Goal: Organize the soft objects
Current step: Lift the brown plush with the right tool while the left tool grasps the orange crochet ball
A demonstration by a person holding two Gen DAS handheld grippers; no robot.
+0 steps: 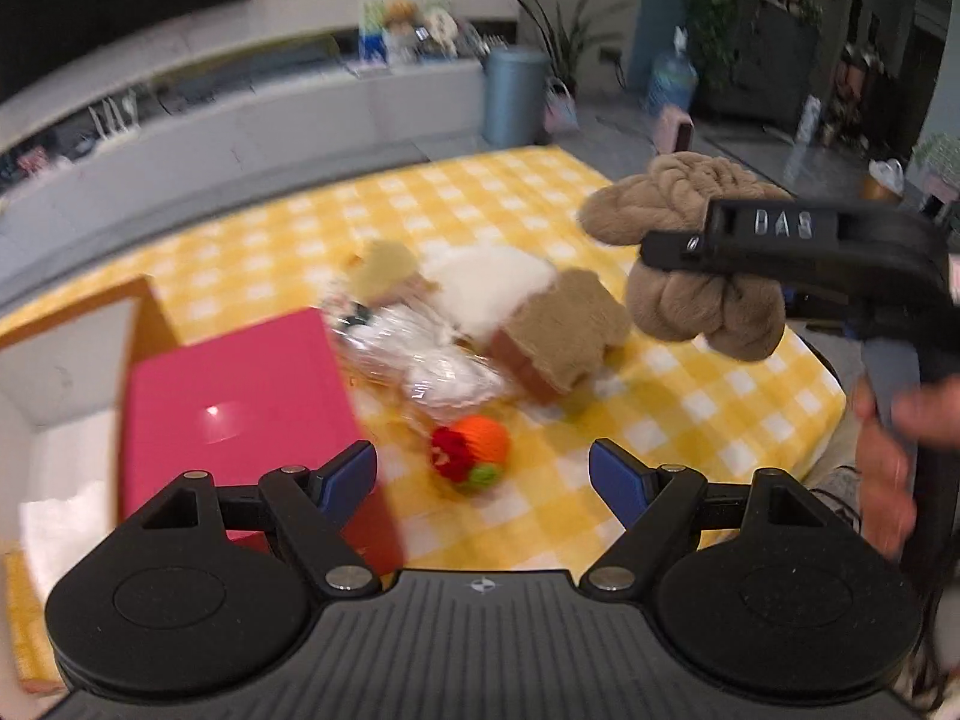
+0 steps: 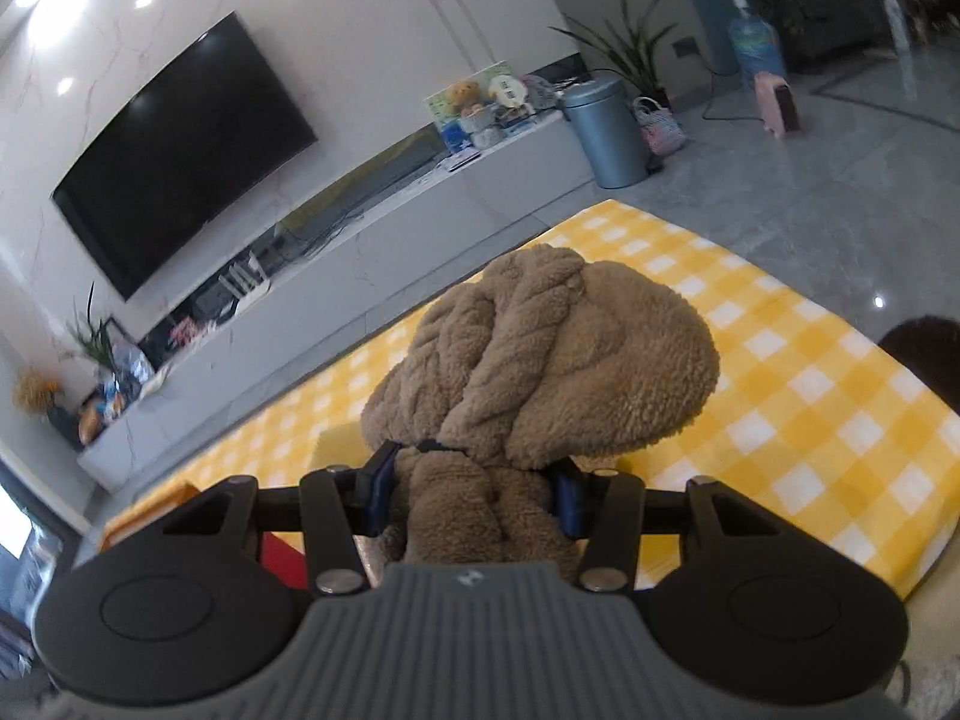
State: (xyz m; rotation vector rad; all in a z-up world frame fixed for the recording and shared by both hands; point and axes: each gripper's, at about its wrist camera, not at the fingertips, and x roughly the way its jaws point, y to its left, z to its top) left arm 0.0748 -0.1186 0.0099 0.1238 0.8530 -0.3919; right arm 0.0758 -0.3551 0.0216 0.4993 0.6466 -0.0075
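Observation:
My right gripper [image 2: 474, 495] is shut on a brown fluffy knotted plush [image 2: 540, 360] and holds it in the air above the yellow checked table [image 2: 810, 420]. It also shows in the left wrist view [image 1: 678, 204], up at the right, pinched in the right gripper [image 1: 708, 252]. My left gripper [image 1: 483, 480] is open and empty, low over the table. Just ahead of it lies a small orange, red and green knitted toy [image 1: 474, 453]. Farther on lie a white and tan plush block [image 1: 528, 312] and crinkled clear plastic wrapping [image 1: 420, 354].
An open box with a pink lid [image 1: 240, 396] and white inside [image 1: 66, 420] stands at the left. The table's right edge [image 1: 834, 384] drops to a grey floor. A TV unit and bin stand beyond.

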